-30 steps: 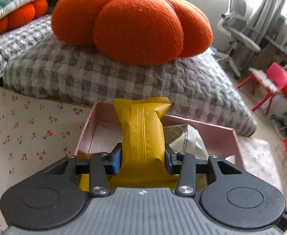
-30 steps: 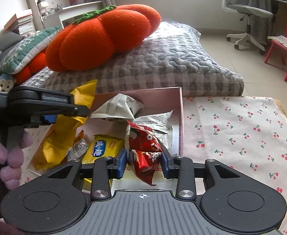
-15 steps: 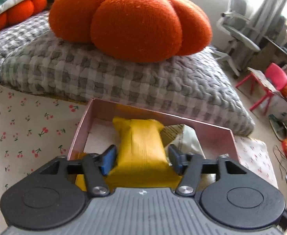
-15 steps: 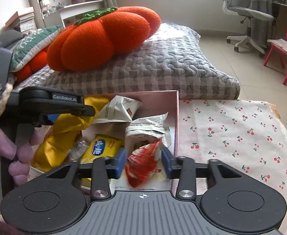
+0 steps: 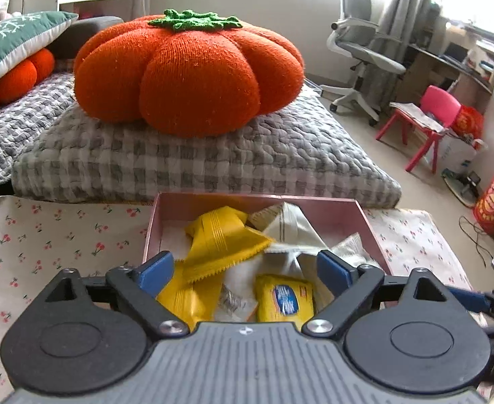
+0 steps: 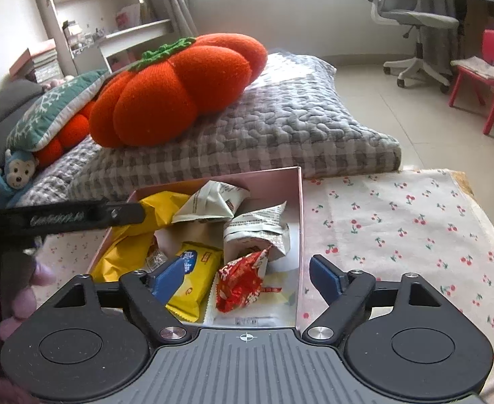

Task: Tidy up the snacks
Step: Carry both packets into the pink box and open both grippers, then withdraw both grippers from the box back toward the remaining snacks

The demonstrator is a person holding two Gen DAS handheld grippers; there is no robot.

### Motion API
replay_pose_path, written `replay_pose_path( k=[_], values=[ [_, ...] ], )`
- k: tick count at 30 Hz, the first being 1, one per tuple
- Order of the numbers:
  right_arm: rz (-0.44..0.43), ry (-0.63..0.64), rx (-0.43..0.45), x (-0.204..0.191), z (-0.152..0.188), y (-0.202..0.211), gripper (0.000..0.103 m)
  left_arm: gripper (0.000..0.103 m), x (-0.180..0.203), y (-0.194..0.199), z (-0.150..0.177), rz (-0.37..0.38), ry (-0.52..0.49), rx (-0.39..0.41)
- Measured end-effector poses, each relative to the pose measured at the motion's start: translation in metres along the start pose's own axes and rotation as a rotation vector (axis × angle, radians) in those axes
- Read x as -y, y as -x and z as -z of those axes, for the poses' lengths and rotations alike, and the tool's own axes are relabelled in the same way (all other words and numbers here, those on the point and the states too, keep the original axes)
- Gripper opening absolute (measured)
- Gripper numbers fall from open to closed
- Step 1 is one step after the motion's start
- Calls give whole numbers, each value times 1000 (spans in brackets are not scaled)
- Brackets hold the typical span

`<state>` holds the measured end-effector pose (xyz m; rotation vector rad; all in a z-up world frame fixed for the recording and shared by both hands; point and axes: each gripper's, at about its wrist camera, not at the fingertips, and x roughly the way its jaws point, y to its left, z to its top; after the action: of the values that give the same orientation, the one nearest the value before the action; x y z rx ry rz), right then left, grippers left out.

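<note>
Bright daylight pours in past grey curtains (image 5: 405, 3). Pale tiled floor (image 6: 398, 111), white wall behind. There's a grey office chair (image 5: 358, 43), a little pink kids' chair (image 5: 432, 118), and a white bookshelf (image 6: 88, 13). A big orange pumpkin cushion (image 5: 186, 74) sits on a grey checked quilted cushion (image 5: 193, 161).

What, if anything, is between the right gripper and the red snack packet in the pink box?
Nothing visible. The red snack packet lies uncovered in the pink box, between the right gripper's opening jaws, untouched.
</note>
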<state>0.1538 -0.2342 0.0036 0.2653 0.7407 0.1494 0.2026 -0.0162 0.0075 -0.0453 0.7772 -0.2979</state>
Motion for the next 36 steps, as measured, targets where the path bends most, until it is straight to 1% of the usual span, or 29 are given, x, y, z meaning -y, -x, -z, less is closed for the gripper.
replay_pose_path(
  k=[4,11,15,18,20,24,26,29,33,36],
  values=[
    [-1,2,12,0,4,16,90,95,1,16,12,-2,-21,-4],
    [-15,12,16,-1,17,42,94,100,1,45,30,-14,-43,-7],
    [-28,15,22,-1,25,56,95,102,2,59,43,-11,-48,-12],
    [-37,17,30,-2,32,63,97,102,4,67,54,-4,-53,-24],
    [-44,16,33,-2,36,67,97,102,6,69,62,-13,-62,-41],
    [-69,-21,51,4,48,73,100,102,4,74,83,-16,-49,-46],
    [-66,-25,47,5,52,73,100,102,2,73,93,-21,-42,-38],
    [-57,-31,62,8,57,77,100,102,3,73,103,-41,-57,-56],
    [-30,-53,87,15,68,80,100,102,4,75,120,-63,-111,-61],
    [-4,-57,93,21,77,81,100,102,3,81,133,-67,-133,-53]
  ],
)
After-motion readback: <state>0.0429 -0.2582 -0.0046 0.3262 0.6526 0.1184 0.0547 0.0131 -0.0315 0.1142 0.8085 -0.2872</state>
